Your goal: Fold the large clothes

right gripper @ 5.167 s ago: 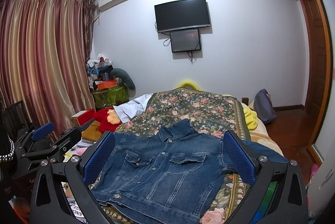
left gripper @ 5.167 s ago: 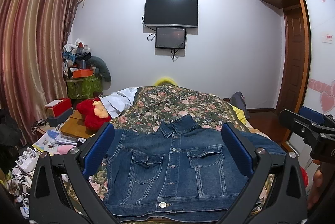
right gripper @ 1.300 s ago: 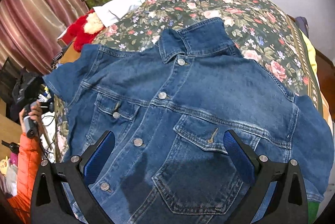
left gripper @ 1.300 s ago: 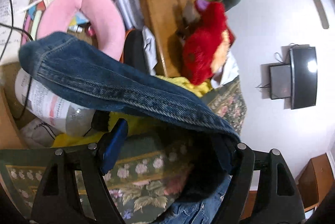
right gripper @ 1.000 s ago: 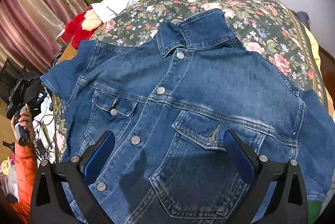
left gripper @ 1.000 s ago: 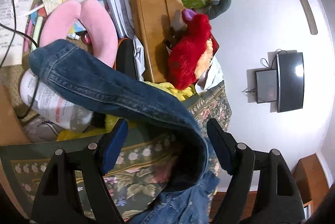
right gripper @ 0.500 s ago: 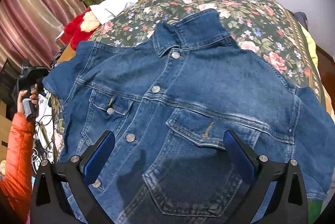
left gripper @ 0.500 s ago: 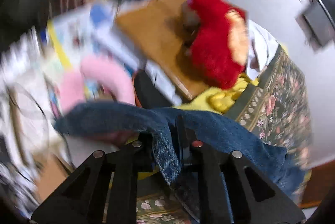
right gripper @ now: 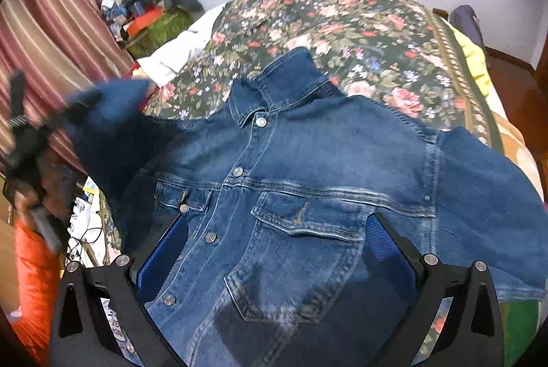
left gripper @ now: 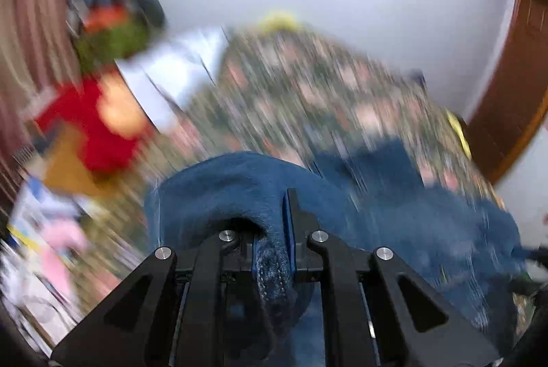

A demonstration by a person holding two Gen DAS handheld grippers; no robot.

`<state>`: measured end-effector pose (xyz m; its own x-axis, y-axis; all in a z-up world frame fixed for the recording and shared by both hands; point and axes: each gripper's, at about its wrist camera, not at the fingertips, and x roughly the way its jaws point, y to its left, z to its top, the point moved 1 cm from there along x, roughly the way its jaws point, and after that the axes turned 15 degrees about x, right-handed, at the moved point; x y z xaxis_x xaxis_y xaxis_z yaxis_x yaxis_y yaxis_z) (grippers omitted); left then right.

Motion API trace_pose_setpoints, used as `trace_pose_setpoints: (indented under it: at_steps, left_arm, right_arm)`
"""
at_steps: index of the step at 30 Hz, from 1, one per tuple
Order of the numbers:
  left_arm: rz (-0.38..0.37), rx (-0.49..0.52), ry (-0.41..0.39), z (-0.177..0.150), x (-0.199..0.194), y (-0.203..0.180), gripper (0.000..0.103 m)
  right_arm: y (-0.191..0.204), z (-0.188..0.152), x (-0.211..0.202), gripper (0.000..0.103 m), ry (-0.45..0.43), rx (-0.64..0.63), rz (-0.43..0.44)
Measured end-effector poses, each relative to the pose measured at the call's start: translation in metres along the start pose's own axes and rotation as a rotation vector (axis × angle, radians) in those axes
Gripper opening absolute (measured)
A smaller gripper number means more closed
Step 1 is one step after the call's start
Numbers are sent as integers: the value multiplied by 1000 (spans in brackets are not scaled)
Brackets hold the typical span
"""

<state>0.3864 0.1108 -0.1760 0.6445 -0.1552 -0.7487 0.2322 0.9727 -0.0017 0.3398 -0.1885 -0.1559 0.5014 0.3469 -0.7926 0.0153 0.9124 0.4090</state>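
A blue denim jacket (right gripper: 308,182) lies front up, buttoned, on the floral bedspread (right gripper: 342,21). My left gripper (left gripper: 279,230) is shut on the jacket's left sleeve (left gripper: 239,188) and holds it lifted above the bed's left side; the view is blurred by motion. In the right wrist view the left gripper (right gripper: 68,113) shows at the far left with the raised sleeve (right gripper: 113,127) draped from it. My right gripper (right gripper: 274,250) is open and empty, hovering over the jacket's chest pocket (right gripper: 301,250). The right sleeve (right gripper: 496,195) lies flat.
A red plush toy (left gripper: 99,127) and white cloth (right gripper: 178,51) lie at the bed's left. Striped curtains (right gripper: 44,34) and clutter (right gripper: 147,14) stand beyond. A wooden door (left gripper: 513,93) is at the right. A yellow cloth (right gripper: 474,58) hangs off the bed's right edge.
My left gripper shut on the left sleeve and has swung it up and in towards the jacket body. The right gripper has stayed open, shifting slightly over the chest.
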Motion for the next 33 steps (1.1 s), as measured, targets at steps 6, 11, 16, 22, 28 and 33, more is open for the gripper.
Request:
trace_pose_setpoints:
  at_steps: [6, 11, 16, 22, 28, 33]
  left_arm:
    - [-97, -131, 261, -77, 72, -27, 24]
    - [-144, -176, 202, -93, 23, -18, 65]
    - [-128, -223, 80, -79, -33, 24, 75]
    - [-145, -465, 39, -63, -14, 101, 77]
    - [-148, -624, 115, -64, 55, 137, 54]
    - [-22, -542, 91, -41, 57, 122, 20]
  right_arm:
    - [-27, -9, -33, 103, -39, 16, -1]
    - [-54, -13, -46, 103, -51, 44, -34]
    - [-69, -13, -41, 103, -51, 85, -45]
    - [-67, -10, -33, 103, -50, 123, -3]
    - [-63, -6, -30, 103, -55, 123, -3]
    - [-79, -2, -30, 103, -63, 151, -48]
